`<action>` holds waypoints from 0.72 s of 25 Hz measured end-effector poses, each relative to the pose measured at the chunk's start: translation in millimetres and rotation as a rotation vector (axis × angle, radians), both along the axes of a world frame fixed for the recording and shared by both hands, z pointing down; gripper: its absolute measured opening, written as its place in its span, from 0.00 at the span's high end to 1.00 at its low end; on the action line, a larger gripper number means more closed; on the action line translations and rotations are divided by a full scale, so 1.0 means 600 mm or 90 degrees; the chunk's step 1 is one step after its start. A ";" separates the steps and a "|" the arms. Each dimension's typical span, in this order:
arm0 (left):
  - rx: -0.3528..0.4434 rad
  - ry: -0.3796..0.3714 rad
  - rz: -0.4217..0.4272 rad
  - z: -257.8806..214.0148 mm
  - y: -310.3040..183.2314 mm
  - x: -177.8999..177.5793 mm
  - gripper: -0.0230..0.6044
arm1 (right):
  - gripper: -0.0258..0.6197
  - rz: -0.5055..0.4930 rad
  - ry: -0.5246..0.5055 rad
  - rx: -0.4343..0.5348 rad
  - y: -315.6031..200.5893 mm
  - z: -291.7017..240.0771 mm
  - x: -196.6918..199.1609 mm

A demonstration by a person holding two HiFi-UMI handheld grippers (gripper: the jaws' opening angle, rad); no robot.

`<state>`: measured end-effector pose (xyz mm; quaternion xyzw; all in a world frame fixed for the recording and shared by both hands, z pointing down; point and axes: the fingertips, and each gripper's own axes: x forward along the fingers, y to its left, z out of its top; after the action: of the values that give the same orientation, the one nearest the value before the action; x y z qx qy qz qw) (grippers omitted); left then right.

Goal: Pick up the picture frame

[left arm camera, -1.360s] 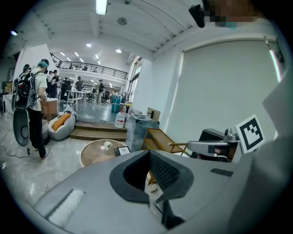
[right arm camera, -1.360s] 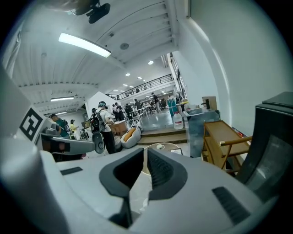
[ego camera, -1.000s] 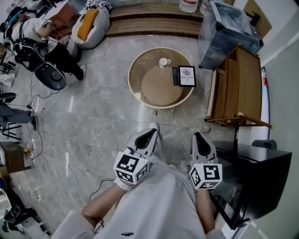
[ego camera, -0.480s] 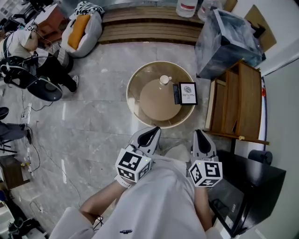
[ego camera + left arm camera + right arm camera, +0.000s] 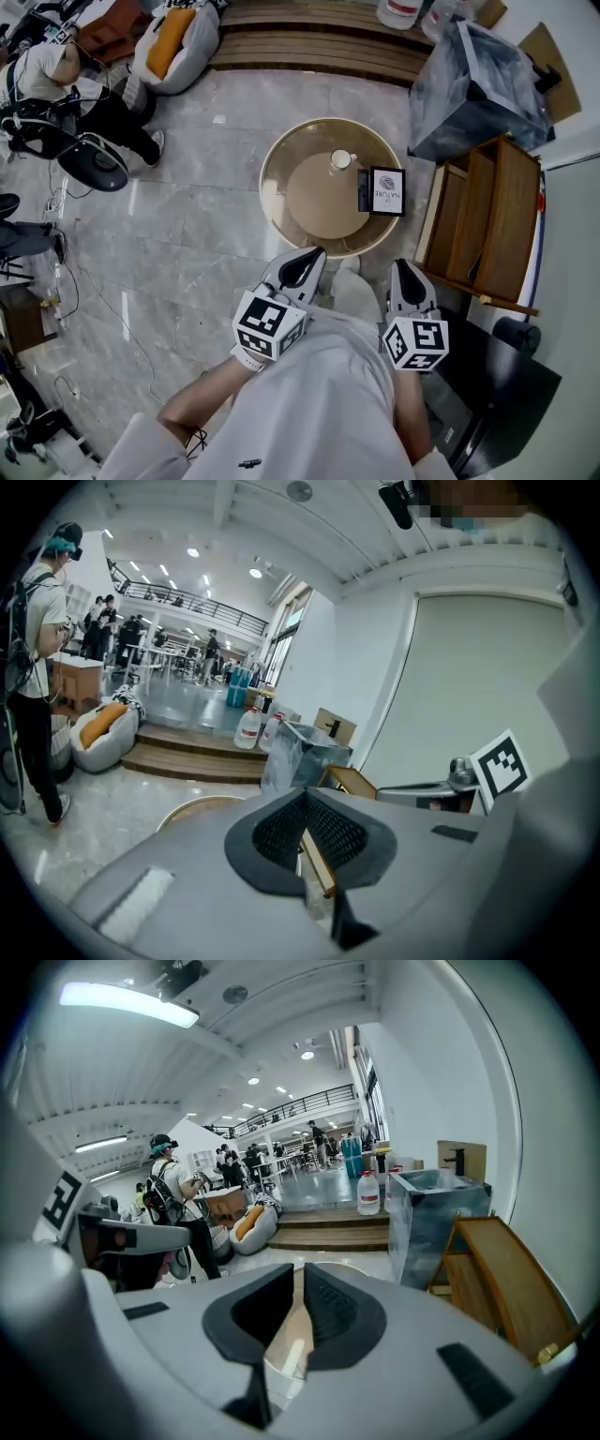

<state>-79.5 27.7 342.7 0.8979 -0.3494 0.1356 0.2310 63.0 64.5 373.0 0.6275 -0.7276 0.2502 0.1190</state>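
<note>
Rectangular black-rimmed picture frame (image 5: 386,190), white print inside: at right edge of round bench (image 5: 281,155) with glass top, cream rim, tan inner disc. Small glossy white cup (image 5: 340,160) near frame, apart. Left claw (image 5: 314,253), right claw (image 5: 400,267): textured black pads closed together, nothing gripped, by bench's near edge.
</note>
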 end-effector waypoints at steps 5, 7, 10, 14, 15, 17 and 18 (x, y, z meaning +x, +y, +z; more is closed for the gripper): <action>-0.010 -0.011 0.004 0.010 -0.021 0.030 0.96 | 0.95 -0.030 0.012 -0.016 -0.038 0.023 0.018; -0.018 -0.017 0.007 0.022 -0.027 0.043 0.96 | 0.95 -0.034 0.019 -0.018 -0.052 0.039 0.029; -0.039 -0.026 0.008 0.047 -0.045 0.061 0.96 | 0.95 -0.048 0.017 -0.039 -0.083 0.074 0.040; -0.058 -0.050 0.016 0.088 -0.069 0.086 0.96 | 0.95 -0.081 0.026 -0.071 -0.120 0.133 0.048; -0.062 -0.055 0.017 0.099 -0.076 0.093 0.96 | 0.95 -0.092 0.029 -0.079 -0.130 0.149 0.051; -0.073 -0.064 0.014 0.121 -0.089 0.104 0.96 | 0.95 -0.111 0.026 -0.096 -0.151 0.181 0.057; -0.079 -0.069 0.012 0.132 -0.096 0.108 0.96 | 0.93 -0.121 0.024 -0.104 -0.162 0.197 0.059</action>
<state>-14.9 -30.0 421.8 0.8765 -0.3439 0.2073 0.2657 98.6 -32.9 491.2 0.5487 -0.7584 0.2848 0.2064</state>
